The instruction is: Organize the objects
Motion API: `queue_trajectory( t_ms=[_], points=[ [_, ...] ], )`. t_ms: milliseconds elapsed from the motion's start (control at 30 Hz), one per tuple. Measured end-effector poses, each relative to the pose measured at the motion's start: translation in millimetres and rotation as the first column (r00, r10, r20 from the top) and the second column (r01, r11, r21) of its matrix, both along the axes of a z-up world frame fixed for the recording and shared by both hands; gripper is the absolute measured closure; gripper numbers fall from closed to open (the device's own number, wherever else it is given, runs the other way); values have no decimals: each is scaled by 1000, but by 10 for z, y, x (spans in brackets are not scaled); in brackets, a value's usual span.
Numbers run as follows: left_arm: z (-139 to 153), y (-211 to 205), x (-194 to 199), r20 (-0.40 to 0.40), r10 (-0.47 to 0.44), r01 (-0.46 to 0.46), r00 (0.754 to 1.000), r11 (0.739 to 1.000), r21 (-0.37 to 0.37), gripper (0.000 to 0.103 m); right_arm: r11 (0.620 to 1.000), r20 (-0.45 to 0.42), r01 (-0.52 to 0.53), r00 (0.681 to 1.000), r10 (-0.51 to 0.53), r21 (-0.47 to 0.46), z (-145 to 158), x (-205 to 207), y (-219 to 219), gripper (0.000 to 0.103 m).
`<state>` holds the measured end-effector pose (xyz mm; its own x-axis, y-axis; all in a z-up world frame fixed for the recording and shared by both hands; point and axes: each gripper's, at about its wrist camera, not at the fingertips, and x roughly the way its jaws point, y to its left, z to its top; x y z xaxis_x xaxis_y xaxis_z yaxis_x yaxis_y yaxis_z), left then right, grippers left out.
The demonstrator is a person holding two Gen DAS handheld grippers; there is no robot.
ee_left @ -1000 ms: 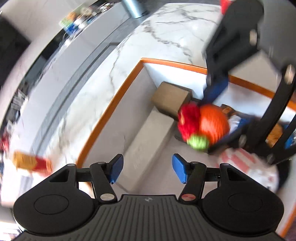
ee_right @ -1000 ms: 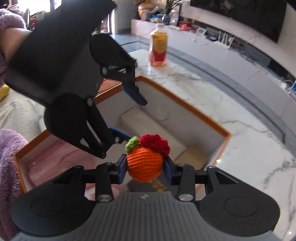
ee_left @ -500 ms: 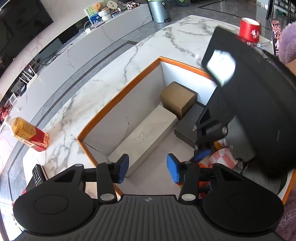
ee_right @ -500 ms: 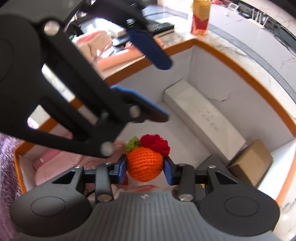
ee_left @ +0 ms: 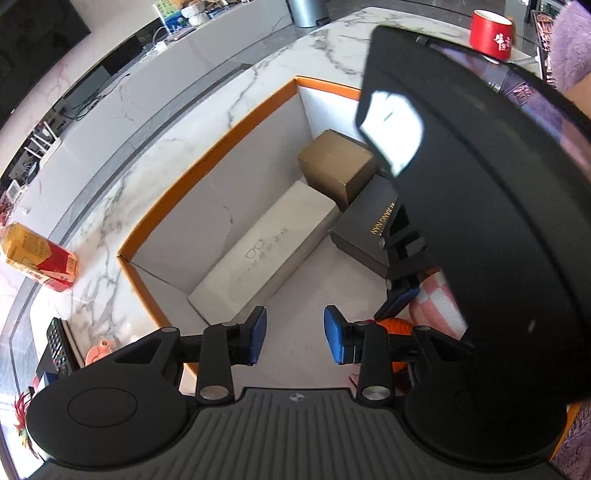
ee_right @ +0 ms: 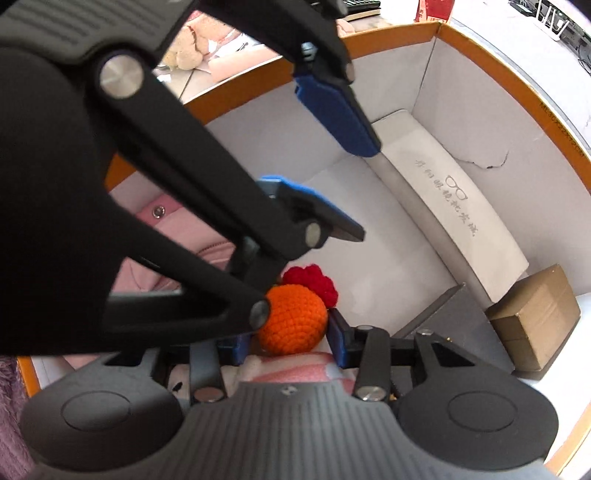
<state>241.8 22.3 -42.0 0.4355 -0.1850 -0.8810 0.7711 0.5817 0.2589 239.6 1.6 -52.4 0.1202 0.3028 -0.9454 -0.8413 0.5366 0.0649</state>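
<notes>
My right gripper (ee_right: 290,339) is shut on an orange crocheted fruit (ee_right: 293,319) with a red tuft, held low inside the orange-rimmed box (ee_right: 498,70), just above a pink checked cloth (ee_right: 295,371). In the left wrist view the fruit (ee_left: 397,326) peeks out behind my right finger. My left gripper (ee_left: 293,338) is open and empty, hovering over the box's white floor; it also crosses the right wrist view (ee_right: 332,162), partly hiding the fruit.
In the box lie a long white glasses case (ee_left: 266,251), a brown carton (ee_left: 338,164), a black box (ee_left: 373,225) and a pink pouch (ee_right: 162,236). Outside on the marble top are a yellow-red carton (ee_left: 37,258), a red cup (ee_left: 491,27) and a remote (ee_left: 55,343).
My right gripper has carried the fruit down from above the box rim to low inside the box. My left gripper has stayed open and shifted over the box.
</notes>
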Motion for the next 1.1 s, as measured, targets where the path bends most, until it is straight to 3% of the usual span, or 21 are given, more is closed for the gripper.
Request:
queue_trajectory(
  t_ms=[100, 267, 500, 800, 1100],
  points=[
    [66, 28, -51, 7, 14, -14, 1000, 1000, -7, 62, 1000, 28, 27, 999, -27, 9, 74, -25, -55, 45],
    [204, 62, -196, 29, 30, -30, 999, 999, -16, 62, 998, 97, 41, 994, -45, 51, 357, -172, -198, 41],
    [612, -43, -518, 61, 62, -51, 996, 984, -168, 65, 960, 184, 160, 962, -204, 229, 997, -480, -773, 41],
    [848, -631, -935, 31, 32, -21, 999, 951, -309, 65, 846, 225, 396, 842, -490, 358, 1321, -936, -1843, 41],
    [618, -1287, -1010, -90, 139, -160, 986, 945, -286, 59, 687, 147, 578, 708, -690, 440, 1011, -1328, -2758, 41]
  ],
)
